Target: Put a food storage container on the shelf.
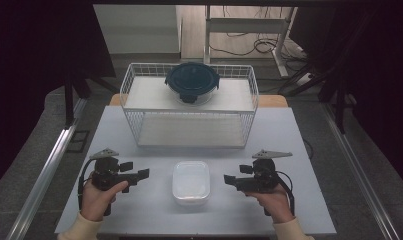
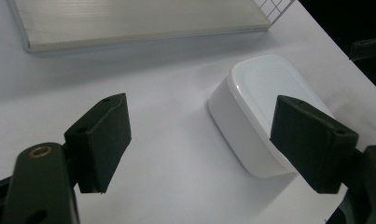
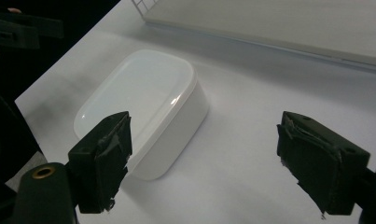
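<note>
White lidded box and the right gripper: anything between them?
Nothing. In the high view, bare white table separates the white rounded-rectangular plastic box from the open right gripper. The right gripper view shows the same gap.

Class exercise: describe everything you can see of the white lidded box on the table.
The white box is a rounded rectangle of glossy, plastic-looking material, with a slightly overhanging lid shut on top. It sits flat on the pale table, in front of the wire rack, between the two claws. Nothing but the table touches it.
</note>
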A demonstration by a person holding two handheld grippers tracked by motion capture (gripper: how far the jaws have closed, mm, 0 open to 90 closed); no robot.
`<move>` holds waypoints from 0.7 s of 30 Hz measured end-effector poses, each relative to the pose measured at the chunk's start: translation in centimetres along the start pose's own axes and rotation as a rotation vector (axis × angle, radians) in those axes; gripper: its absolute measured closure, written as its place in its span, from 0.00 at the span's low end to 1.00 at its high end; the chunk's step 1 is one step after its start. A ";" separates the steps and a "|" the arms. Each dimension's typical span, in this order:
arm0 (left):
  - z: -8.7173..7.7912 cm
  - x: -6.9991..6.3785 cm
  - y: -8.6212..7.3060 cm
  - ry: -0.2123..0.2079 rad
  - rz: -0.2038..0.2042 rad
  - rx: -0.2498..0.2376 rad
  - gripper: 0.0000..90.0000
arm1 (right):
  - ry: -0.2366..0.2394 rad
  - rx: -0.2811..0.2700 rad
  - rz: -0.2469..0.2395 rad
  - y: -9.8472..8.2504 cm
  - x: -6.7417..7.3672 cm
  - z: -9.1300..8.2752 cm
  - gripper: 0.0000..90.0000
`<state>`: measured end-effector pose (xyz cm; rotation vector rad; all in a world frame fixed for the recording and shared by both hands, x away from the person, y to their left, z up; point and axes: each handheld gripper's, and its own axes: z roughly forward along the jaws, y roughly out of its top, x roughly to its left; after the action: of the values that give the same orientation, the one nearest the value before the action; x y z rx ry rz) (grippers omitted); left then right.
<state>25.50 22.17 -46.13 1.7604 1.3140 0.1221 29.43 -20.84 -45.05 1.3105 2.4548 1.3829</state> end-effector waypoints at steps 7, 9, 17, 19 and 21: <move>0.7 -0.4 -0.1 -0.016 0.002 0.018 0.21 | -0.052 0.015 -0.024 -0.2 0.5 0.4 0.25; 1.0 -0.7 -0.1 -0.013 0.011 0.026 0.21 | -0.049 0.014 -0.022 -0.1 0.6 0.6 0.25; 1.6 -1.5 0.4 -0.034 0.016 0.032 0.22 | -0.027 0.030 -0.023 1.0 1.7 1.7 0.32; 2.1 -1.9 0.8 -0.046 0.013 0.037 0.22 | -0.018 0.044 -0.007 1.4 1.8 2.3 0.33; 2.8 -2.3 1.4 -0.065 -0.003 0.045 0.23 | -0.006 0.061 0.009 1.8 2.0 3.1 0.34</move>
<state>27.06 18.62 -45.87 1.7860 1.2809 0.0331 30.55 -16.87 -44.90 1.3373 2.5095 1.3147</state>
